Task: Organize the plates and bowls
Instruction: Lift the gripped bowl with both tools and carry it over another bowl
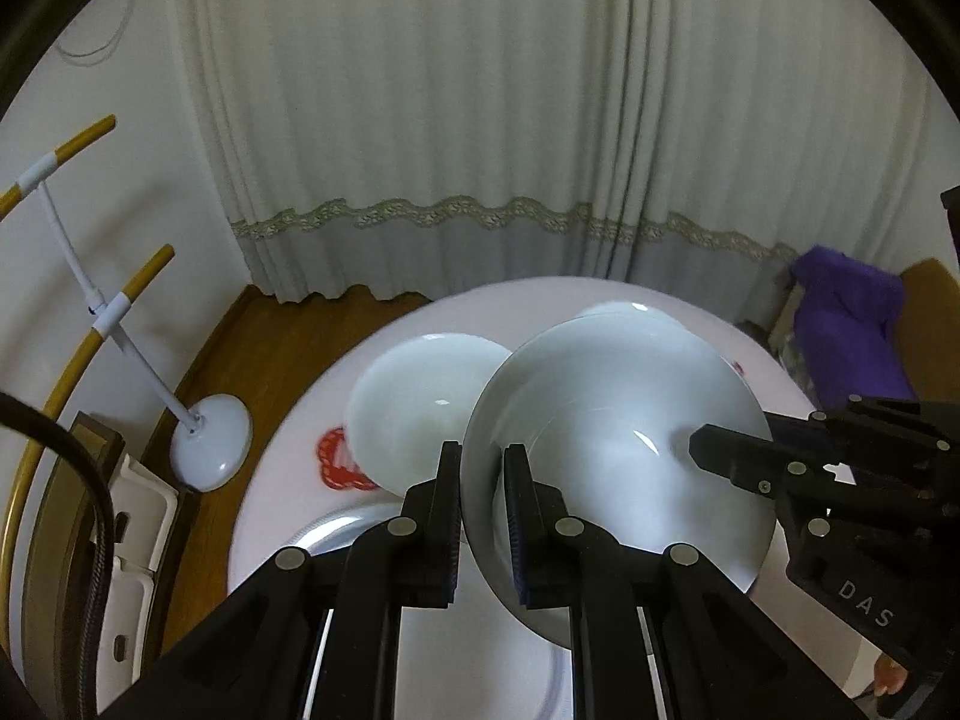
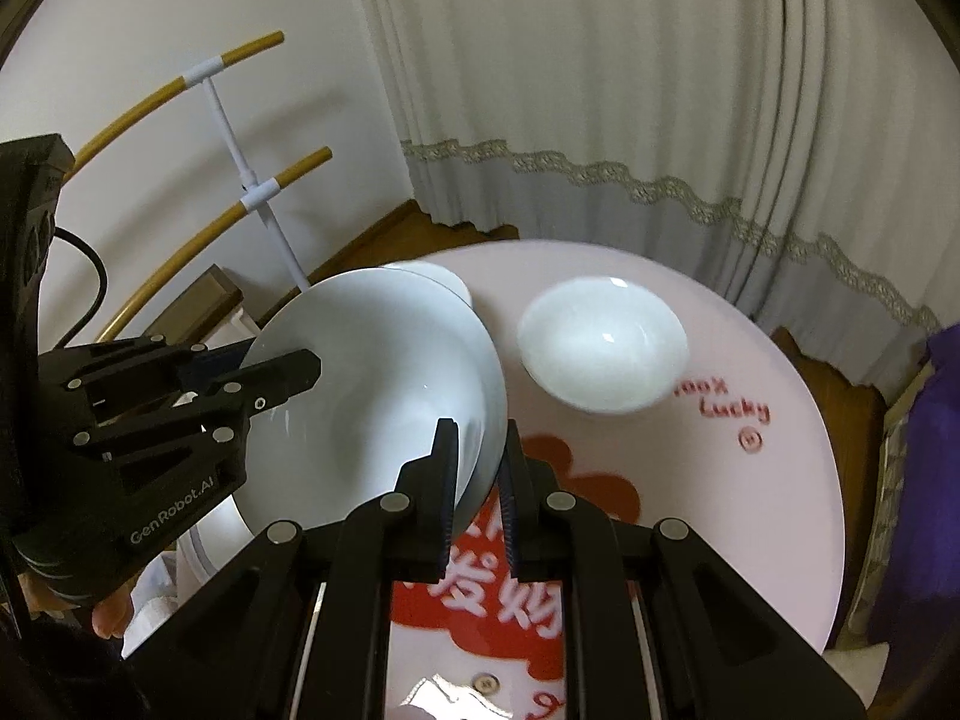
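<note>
A large white bowl [image 1: 618, 468] hangs tilted above the round pink table [image 1: 282, 498]. My left gripper [image 1: 483, 456] is shut on its near rim, one finger inside and one outside. My right gripper [image 1: 699, 444] comes in from the right and clamps the opposite rim. In the right wrist view the same bowl [image 2: 384, 384] sits between the fingers of my right gripper [image 2: 480, 432], with my left gripper [image 2: 312, 363] on its left rim. A smaller white bowl [image 2: 600, 348] rests on the table [image 2: 750, 510]; another white bowl [image 1: 414, 402] lies behind the held one. A white plate [image 1: 336, 531] shows below.
A white stand [image 1: 210, 450] with curved yellow rods stands on the wooden floor at the left. Pale curtains [image 1: 480, 120] hang behind the table. A purple cloth [image 1: 852, 324] lies on furniture at the right. The table carries red printed lettering [image 2: 498, 600].
</note>
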A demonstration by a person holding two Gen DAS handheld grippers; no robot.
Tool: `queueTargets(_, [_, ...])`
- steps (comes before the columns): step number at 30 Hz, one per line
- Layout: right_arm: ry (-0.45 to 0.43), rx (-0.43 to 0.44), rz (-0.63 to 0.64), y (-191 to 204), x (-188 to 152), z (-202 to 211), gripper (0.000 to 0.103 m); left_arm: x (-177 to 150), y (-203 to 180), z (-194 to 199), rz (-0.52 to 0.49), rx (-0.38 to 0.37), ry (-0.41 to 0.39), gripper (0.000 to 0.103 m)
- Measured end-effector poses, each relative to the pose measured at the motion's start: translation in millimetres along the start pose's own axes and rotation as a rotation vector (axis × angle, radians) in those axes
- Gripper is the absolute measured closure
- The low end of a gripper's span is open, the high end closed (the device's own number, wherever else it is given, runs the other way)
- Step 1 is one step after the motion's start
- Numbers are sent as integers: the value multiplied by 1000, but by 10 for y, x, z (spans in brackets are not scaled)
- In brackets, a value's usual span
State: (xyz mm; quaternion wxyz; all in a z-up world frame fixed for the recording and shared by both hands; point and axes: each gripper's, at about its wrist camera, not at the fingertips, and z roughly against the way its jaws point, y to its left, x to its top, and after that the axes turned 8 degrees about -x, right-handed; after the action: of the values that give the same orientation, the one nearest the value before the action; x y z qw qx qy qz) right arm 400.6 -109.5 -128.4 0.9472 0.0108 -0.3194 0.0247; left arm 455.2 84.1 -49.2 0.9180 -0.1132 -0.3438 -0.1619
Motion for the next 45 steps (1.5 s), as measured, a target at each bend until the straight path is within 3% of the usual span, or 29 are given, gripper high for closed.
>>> queueTargets(9, [3, 12, 33, 242, 327, -281, 90, 92, 422, 42, 46, 17, -19, 94])
queueTargets(18, [41, 9, 34, 338, 506, -737, 90, 247, 651, -447, 76, 43, 45, 94])
queueTargets(26, [83, -14, 40, 372, 504, -1064, 90, 426, 637, -812, 75, 55, 83, 93])
queueTargets(34, [89, -52, 39, 347, 501, -1123, 90, 547, 665, -1188, 72, 48, 107, 93])
queueTargets(45, [89, -85, 41, 393, 505, -1189, 90, 623, 753, -1421, 80, 47, 115, 92])
